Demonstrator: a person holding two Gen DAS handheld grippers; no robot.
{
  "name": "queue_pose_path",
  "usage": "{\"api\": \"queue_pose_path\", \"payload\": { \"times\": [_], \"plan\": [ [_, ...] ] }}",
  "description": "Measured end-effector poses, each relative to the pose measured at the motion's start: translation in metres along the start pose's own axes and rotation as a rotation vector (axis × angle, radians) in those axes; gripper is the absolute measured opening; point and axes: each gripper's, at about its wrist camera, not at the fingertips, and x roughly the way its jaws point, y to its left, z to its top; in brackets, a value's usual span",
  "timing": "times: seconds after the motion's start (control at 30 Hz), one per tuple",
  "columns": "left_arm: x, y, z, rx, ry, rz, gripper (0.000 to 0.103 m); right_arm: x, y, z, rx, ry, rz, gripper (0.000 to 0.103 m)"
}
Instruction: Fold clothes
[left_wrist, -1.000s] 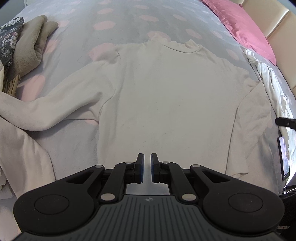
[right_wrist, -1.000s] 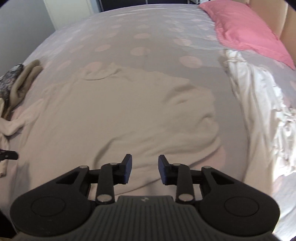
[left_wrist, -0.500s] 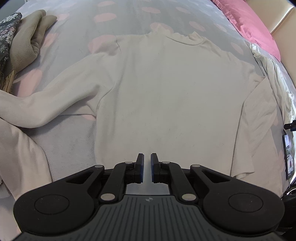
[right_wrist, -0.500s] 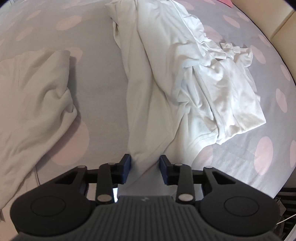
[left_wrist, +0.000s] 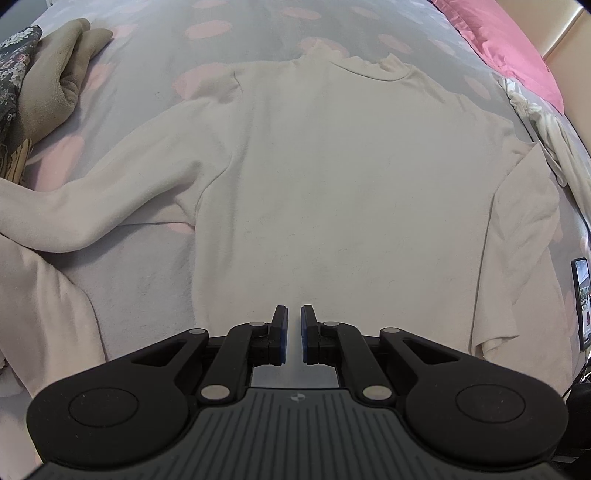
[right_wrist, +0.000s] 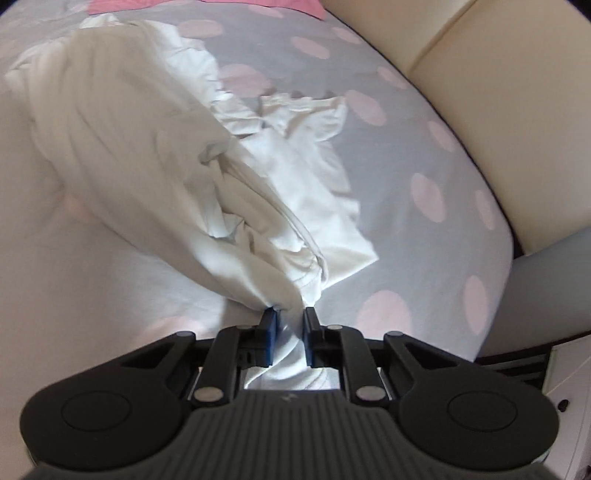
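A cream long-sleeved top (left_wrist: 332, 192) lies spread flat on the bed, collar at the far end and its left sleeve (left_wrist: 110, 192) stretched out to the left. My left gripper (left_wrist: 291, 334) hovers over the top's near hem with its jaws nearly closed and nothing between them. My right gripper (right_wrist: 289, 338) is shut on a bunched edge of a crumpled white garment (right_wrist: 207, 177), which trails away from the fingers across the bed.
The bed has a grey sheet with pink dots (right_wrist: 424, 192). A pink pillow (left_wrist: 517, 48) lies at the far right. A beige garment (left_wrist: 55, 85) and a dark floral cloth (left_wrist: 11, 74) sit far left. A cream headboard (right_wrist: 498, 92) borders the right. A phone (left_wrist: 581, 302) is at the edge.
My right gripper swung away from the cream top to the white garment and closed on its edge. My left gripper drifted slightly forward over the top.
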Motion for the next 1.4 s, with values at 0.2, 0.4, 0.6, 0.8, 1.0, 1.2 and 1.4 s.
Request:
{"api": "queue_pose_path", "payload": {
  "times": [0.2,0.4,0.6,0.8,1.0,1.2,1.4],
  "plan": [
    [-0.002,-0.002,-0.001,0.026,-0.012,-0.010,0.004,-0.014,-0.009,-0.007,0.070,0.047,0.089,0.034],
    [-0.013,-0.019,-0.005,0.095,-0.059,-0.048,0.018,-0.060,-0.004,-0.009,0.114,-0.019,0.199,0.042],
    [-0.027,-0.058,-0.014,0.215,-0.145,-0.106,0.023,-0.096,0.032,-0.017,0.055,-0.046,0.343,0.046],
    [-0.026,-0.100,-0.031,0.344,-0.197,-0.157,0.025,-0.124,0.082,-0.046,-0.073,-0.030,0.502,0.046],
    [-0.012,-0.133,-0.049,0.431,-0.199,-0.185,0.026,-0.156,0.139,-0.096,-0.225,-0.010,0.689,0.045],
    [-0.001,-0.163,-0.068,0.534,-0.247,-0.173,0.035,-0.174,0.177,-0.128,-0.342,0.011,0.737,0.044],
    [0.022,-0.193,-0.085,0.646,-0.267,-0.099,0.041,-0.163,0.185,-0.130,-0.366,0.032,0.694,0.044]
  ]
}}
